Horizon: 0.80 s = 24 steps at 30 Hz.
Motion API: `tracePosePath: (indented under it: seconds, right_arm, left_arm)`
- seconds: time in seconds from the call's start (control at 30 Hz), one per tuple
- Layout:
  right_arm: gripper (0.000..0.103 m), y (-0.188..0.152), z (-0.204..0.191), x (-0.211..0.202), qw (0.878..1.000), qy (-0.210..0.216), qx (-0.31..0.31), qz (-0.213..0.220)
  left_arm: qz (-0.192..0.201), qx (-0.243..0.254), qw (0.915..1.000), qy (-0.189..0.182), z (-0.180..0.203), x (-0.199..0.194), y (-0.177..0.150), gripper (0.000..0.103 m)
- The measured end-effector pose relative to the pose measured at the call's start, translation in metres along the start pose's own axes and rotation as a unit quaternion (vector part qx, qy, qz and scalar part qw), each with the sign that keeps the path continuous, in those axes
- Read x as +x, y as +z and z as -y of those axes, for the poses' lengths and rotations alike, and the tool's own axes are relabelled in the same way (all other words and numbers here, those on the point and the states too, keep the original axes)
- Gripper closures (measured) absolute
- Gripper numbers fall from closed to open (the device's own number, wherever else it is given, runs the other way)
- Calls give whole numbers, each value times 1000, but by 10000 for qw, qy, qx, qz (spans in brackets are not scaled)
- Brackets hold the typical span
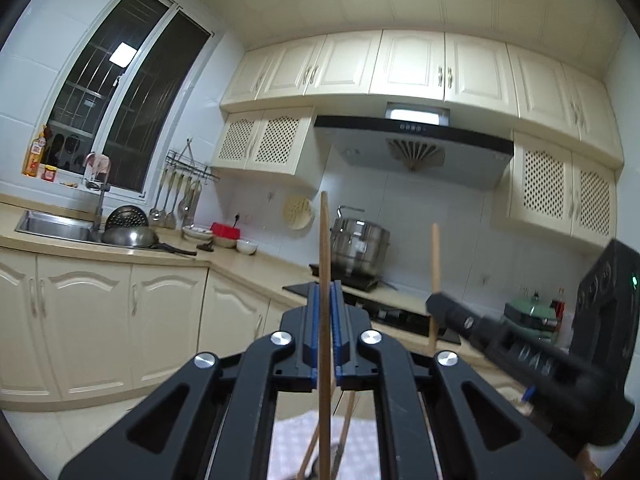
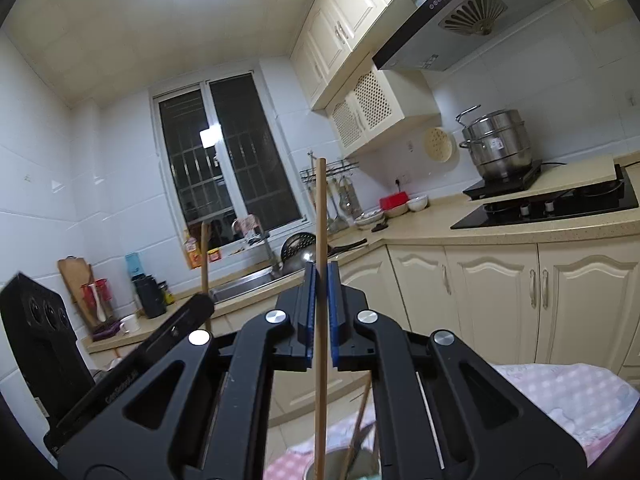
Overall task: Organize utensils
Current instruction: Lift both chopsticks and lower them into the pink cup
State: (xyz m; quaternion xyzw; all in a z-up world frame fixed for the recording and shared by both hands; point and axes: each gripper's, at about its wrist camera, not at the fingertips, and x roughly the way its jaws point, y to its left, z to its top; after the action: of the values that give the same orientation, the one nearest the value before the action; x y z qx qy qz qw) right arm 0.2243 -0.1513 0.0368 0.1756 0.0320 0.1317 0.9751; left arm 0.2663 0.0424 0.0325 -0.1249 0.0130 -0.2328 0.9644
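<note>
Each gripper's fingers are closed on one upright wooden chopstick: the left gripper [image 1: 325, 320] pinches its chopstick [image 1: 325, 248] and the right gripper [image 2: 320, 312] pinches its own chopstick [image 2: 320, 220], both above a metal utensil cup [image 2: 340, 466] on a pink checked cloth [image 2: 560, 392]. Each hold is narrow, so I judge a stick could pivot or slip. A tip could also miss the cup's rim or jam against the chopsticks already leaning inside it.
</note>
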Motion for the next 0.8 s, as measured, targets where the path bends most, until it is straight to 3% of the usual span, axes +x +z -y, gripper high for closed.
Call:
tracePosePath:
  seconds: [0.5,0.7,0.77,0.8]
  right_arm:
    - [97,-43,-11,27,9980,-594,-212,-25]
    - [97,-56,-11,36,9974,-622,-194,-318]
    - [94,-59,-10,36,9963,-649,-206,-523]
    - [91,-58,-9,34,9960,-674,-184,-549]
  left_arm:
    - [-162,-271,9992,-245,-31,47,-42,98]
    - [-300,-189,9990,-267,-36,53,-57,97]
    - [-432,-157,9985,-297,-38,53,-60,94]
    - [-492,-133,9984,-257,-39,52,-61,83]
